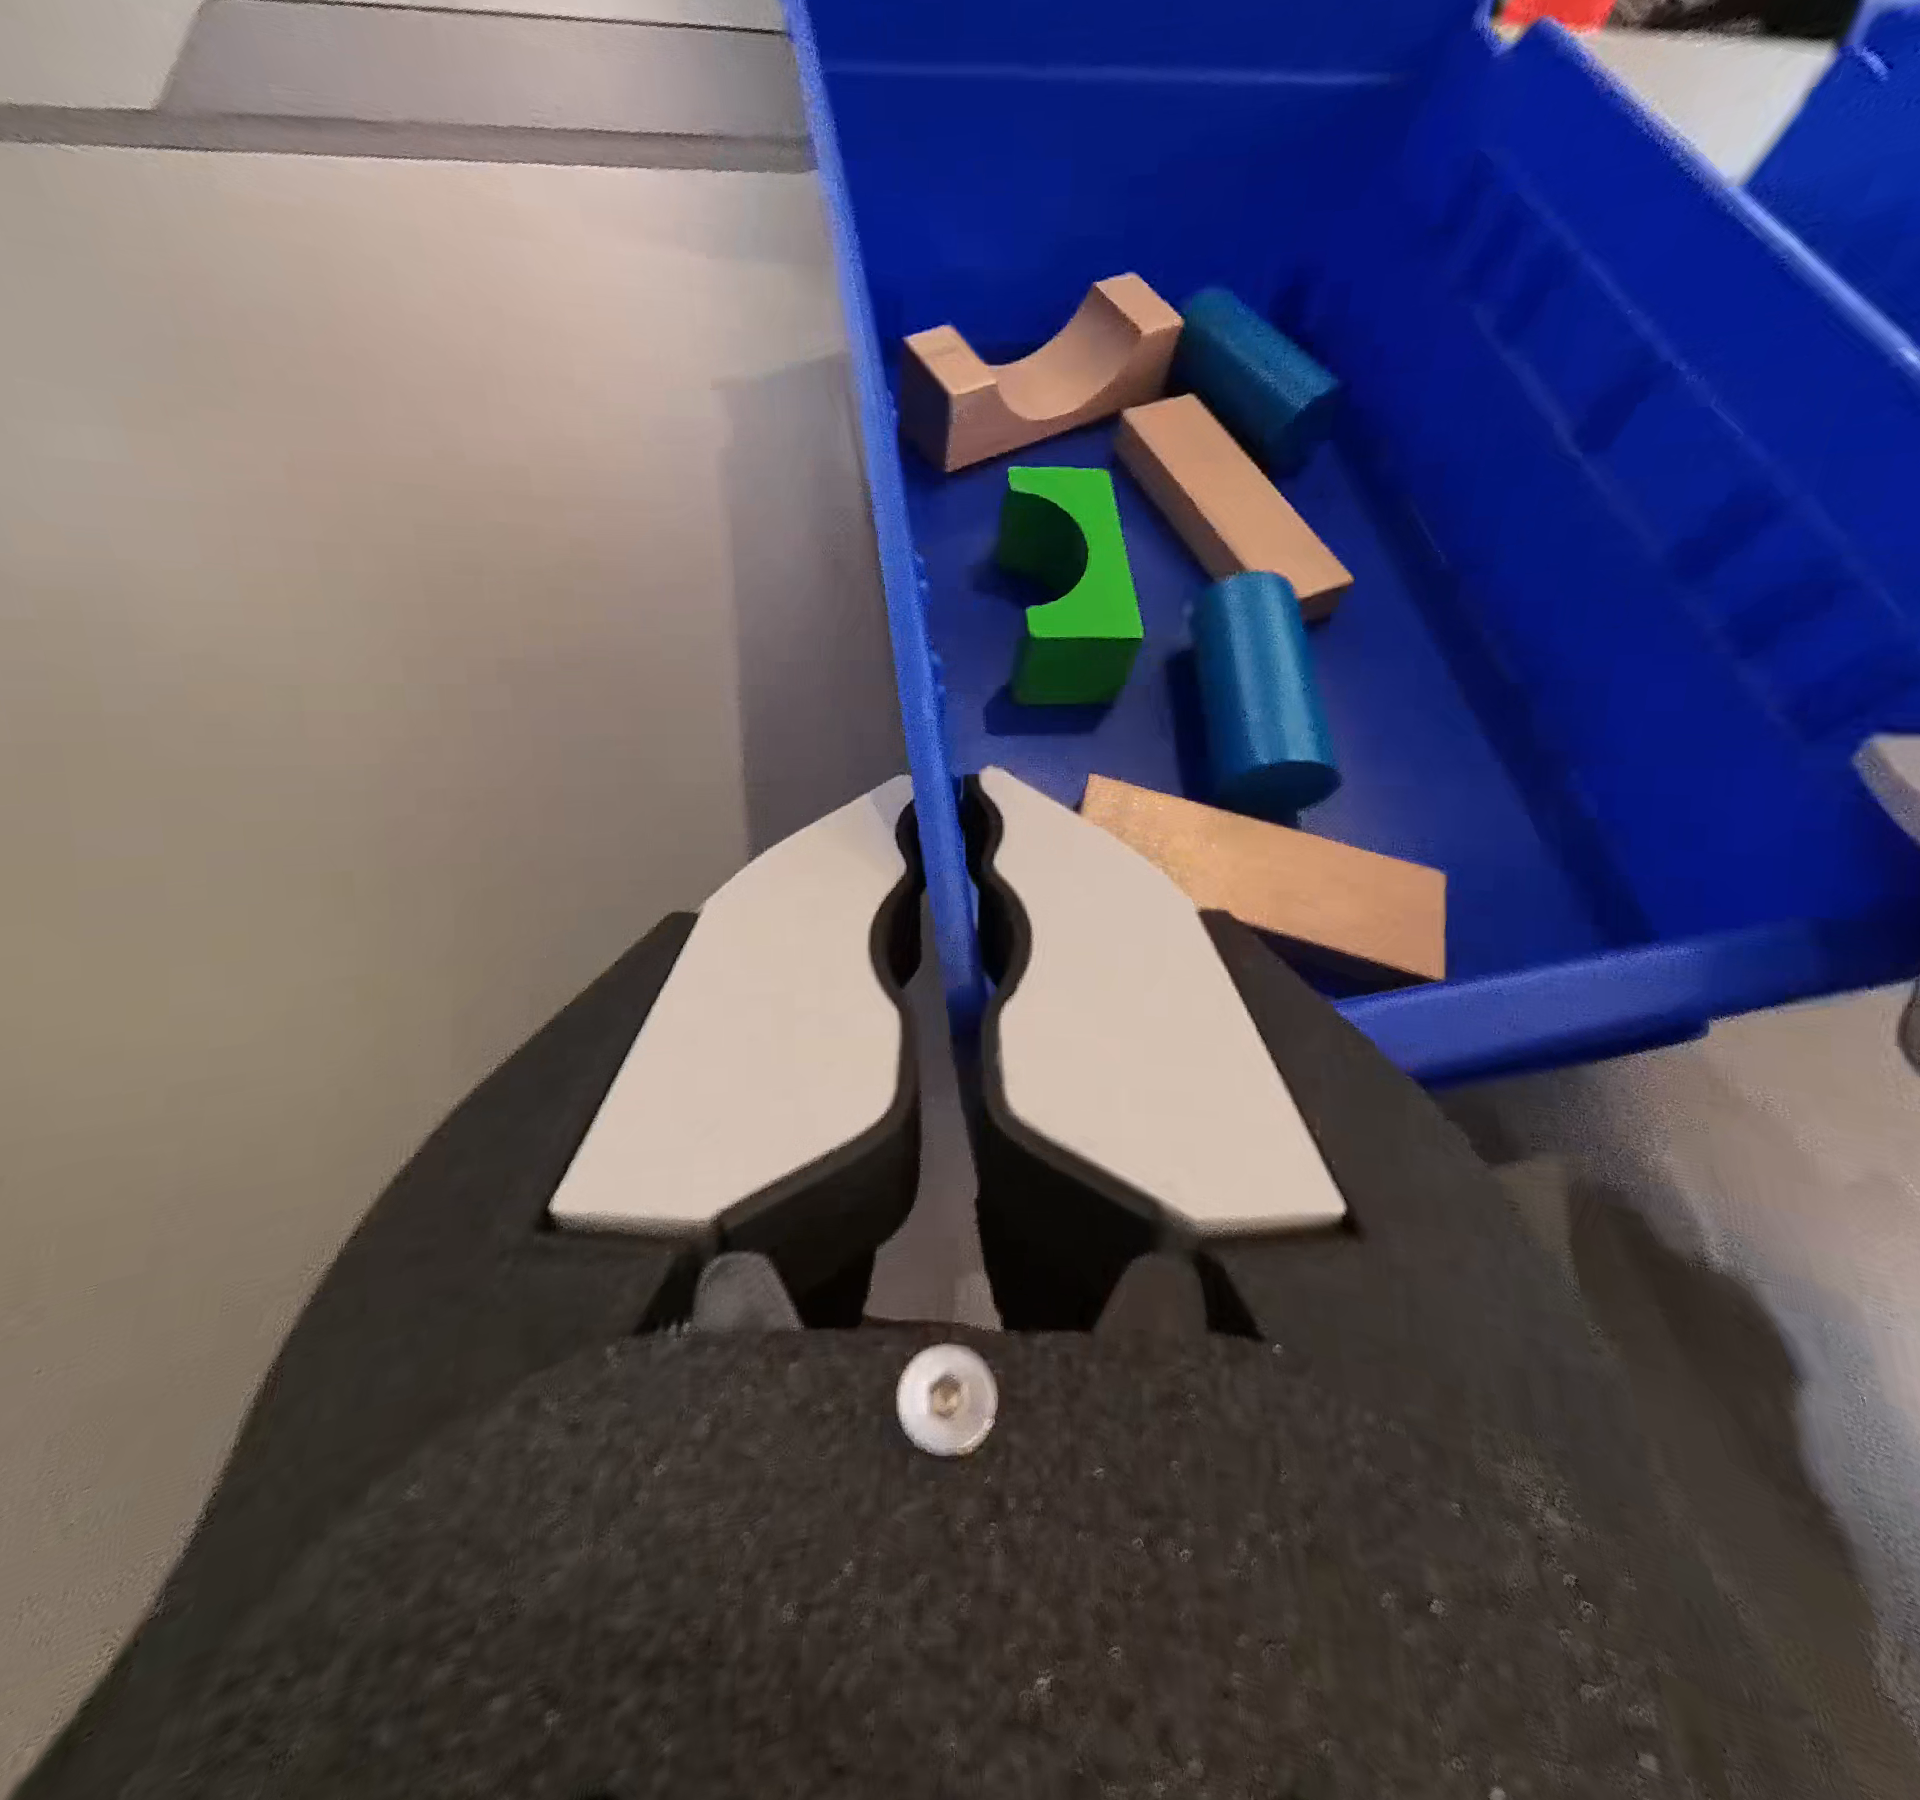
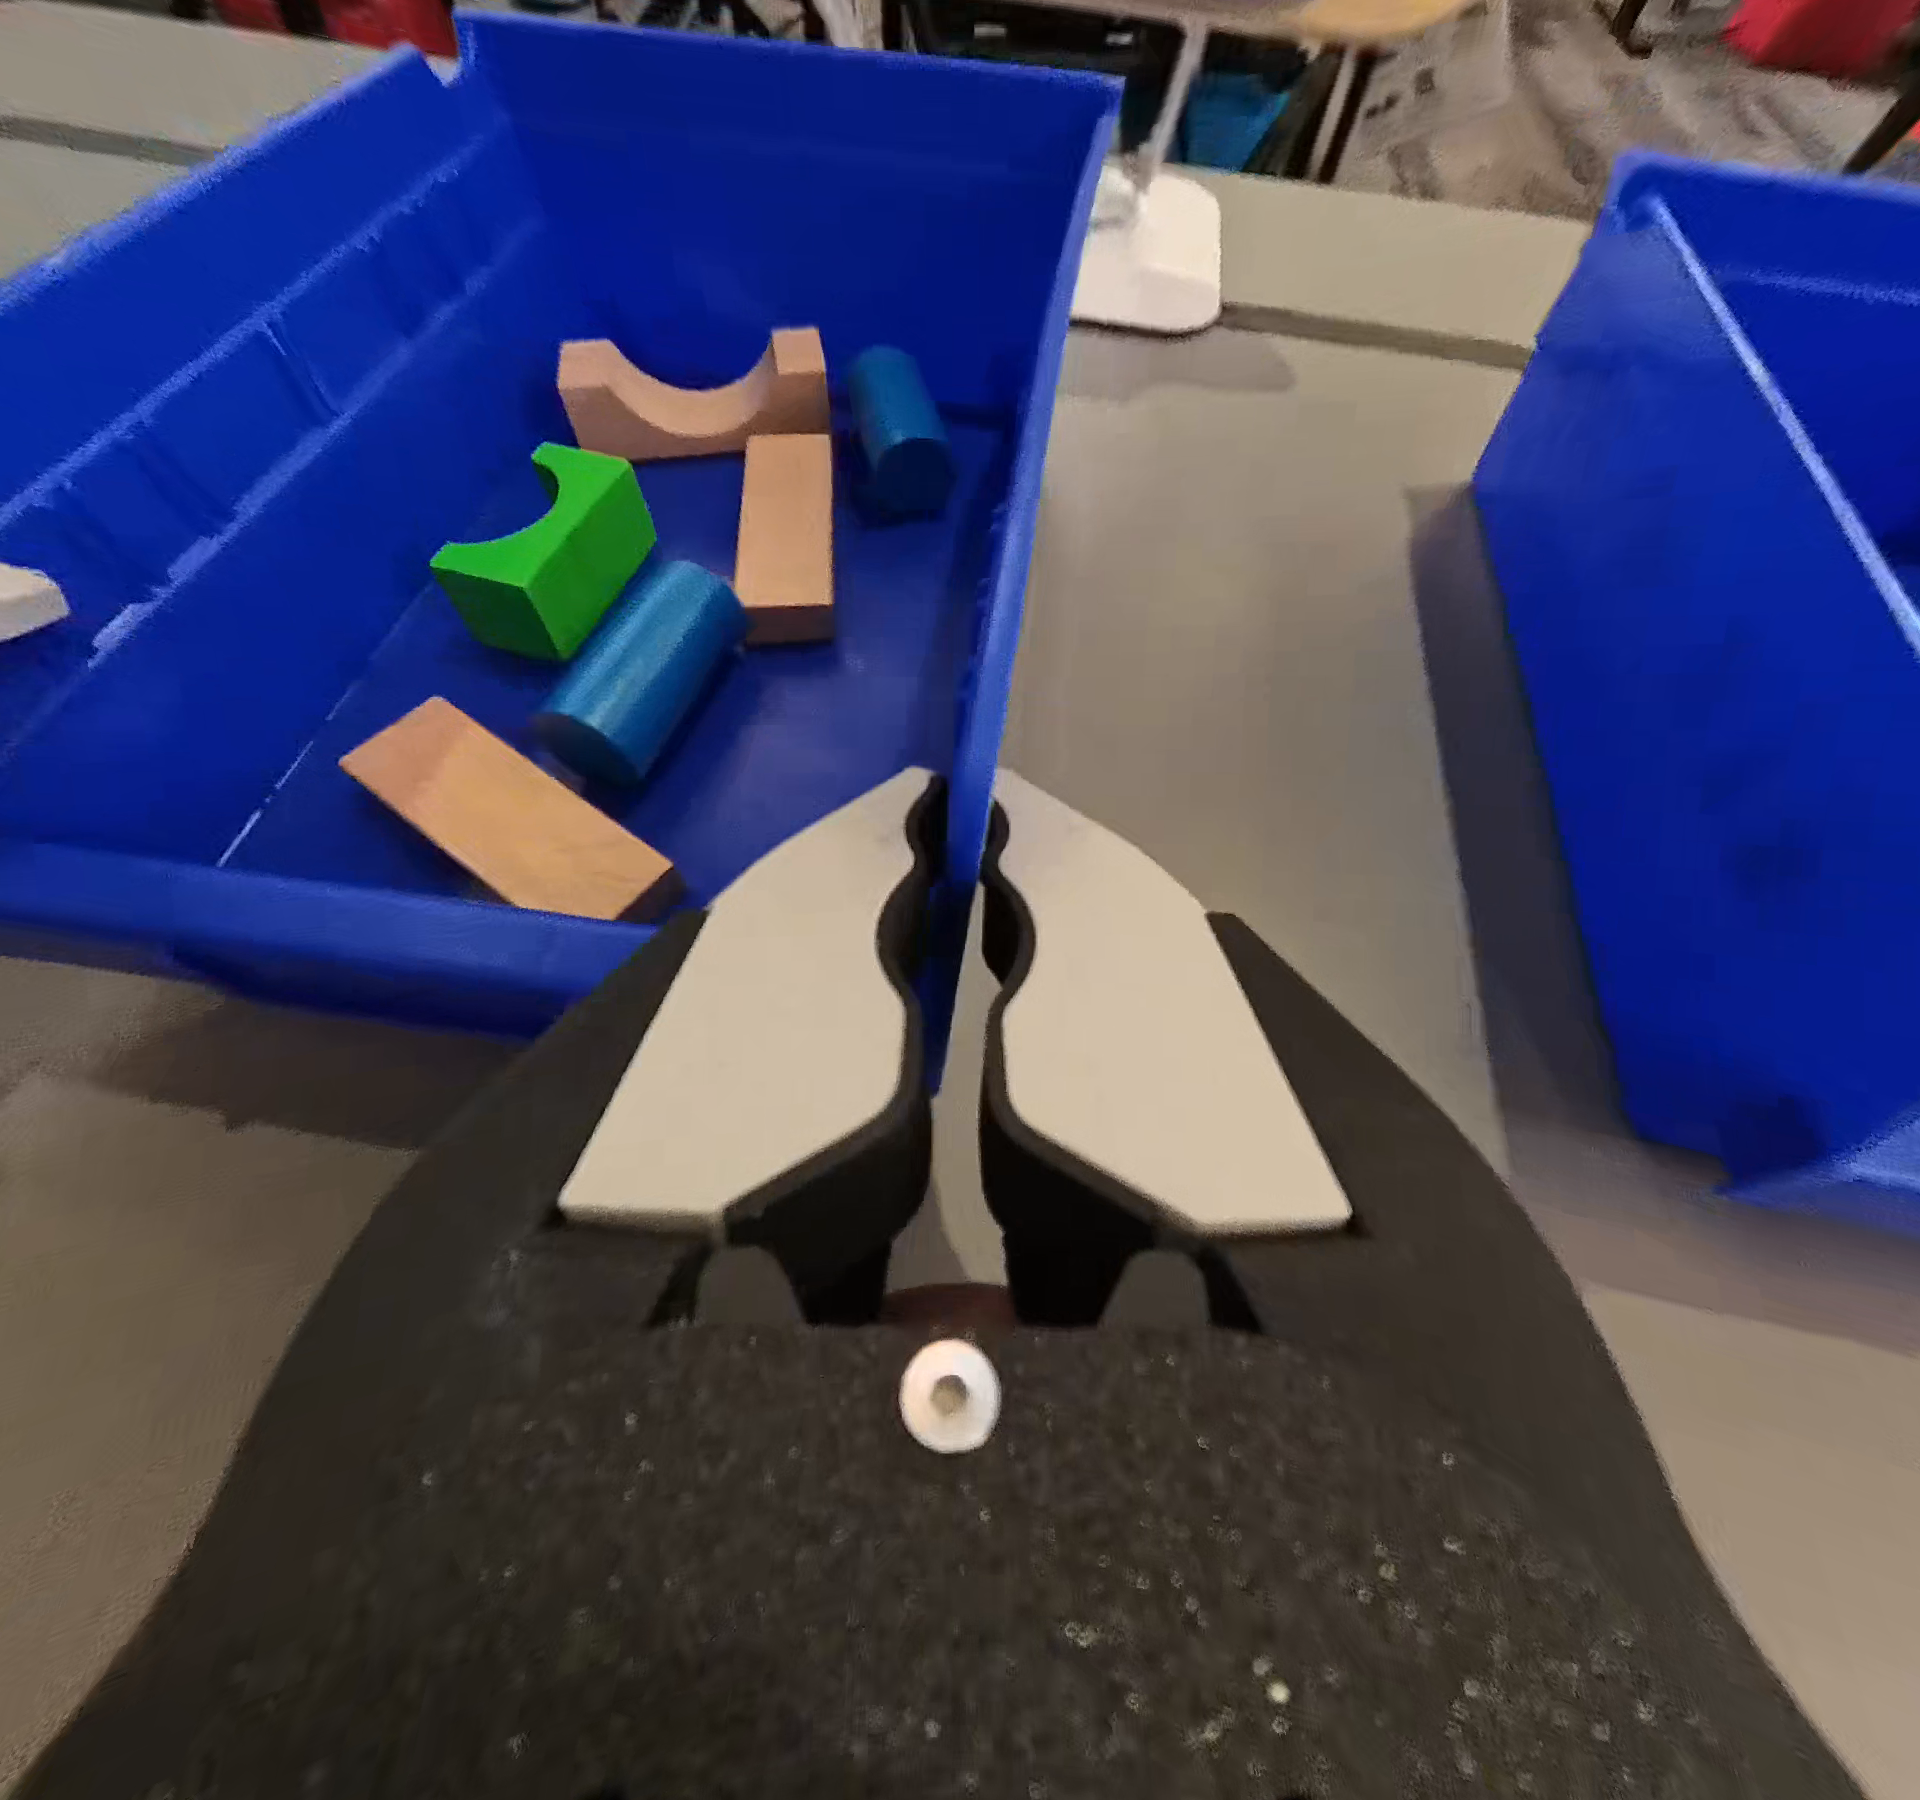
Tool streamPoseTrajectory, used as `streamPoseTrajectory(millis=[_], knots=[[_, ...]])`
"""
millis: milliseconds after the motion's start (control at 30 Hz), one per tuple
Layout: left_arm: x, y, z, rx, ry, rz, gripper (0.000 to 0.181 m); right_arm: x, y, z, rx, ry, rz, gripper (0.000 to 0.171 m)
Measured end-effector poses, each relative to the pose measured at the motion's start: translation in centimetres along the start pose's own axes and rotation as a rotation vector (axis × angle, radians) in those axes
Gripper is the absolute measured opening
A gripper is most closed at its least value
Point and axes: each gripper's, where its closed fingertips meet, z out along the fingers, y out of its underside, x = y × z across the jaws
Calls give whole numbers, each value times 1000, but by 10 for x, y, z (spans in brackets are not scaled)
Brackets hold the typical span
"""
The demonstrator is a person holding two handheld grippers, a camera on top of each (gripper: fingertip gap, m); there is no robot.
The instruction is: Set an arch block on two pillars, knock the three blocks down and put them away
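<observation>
Both hand-held grippers (image 1: 948, 820) (image 2: 966, 815) on bin (image 1: 1143, 140) walls

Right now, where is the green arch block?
The green arch block lies on its side inside the blue bin, between the wooden arch block and a blue cylinder.

Blue bin (image 2: 727, 192) walls fence the blocks; top stands open.

Both wrist cameras look forward and down from close range along their fingers, from opposite side walls of the same blue bin (image 1: 1039, 192) (image 2: 779, 192) (the blocks inside appear in both).
</observation>
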Motion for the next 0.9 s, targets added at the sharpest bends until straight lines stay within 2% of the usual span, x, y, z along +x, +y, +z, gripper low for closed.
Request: streamPoseTrajectory(millis=[167, 267, 367, 500, 567, 633, 733, 800, 900], knots=[[-92, -30, -26, 53, -89, -46, 4, -88, -46, 12, 104, -56, -19, 4], [-156, -44, -42, 67, -141, -15, 4, -152, -56, 30, 101, -112, -9, 4], [-205, -39, -43, 44, -156, -23, 4, -201, -59, 47, 88, -125, -10, 4], [-244, -15, -25, -7, -148, -68, 5, -237, -46, 66, 5, -129, 0, 6], [-257, -18, -22, 54, -171, -118, 4, -249, -34, 75, -1, -167, 24, 7], [-263, -19, -20, 48, -185, -124, 5, -256, -35, 75, 45, -205, 26, 10], [-261, -19, -23, 23, -184, -114, 10, -257, -34, 70, -7, -250, -43, 11], [-257, -30, -44, 60, -210, -127, 31, -253, -37, 54, -22, -356, -71, 24], [-227, -74, -95, 278, -196, -138, 39, -221, -40, 17, -27, -496, -94, 37]])
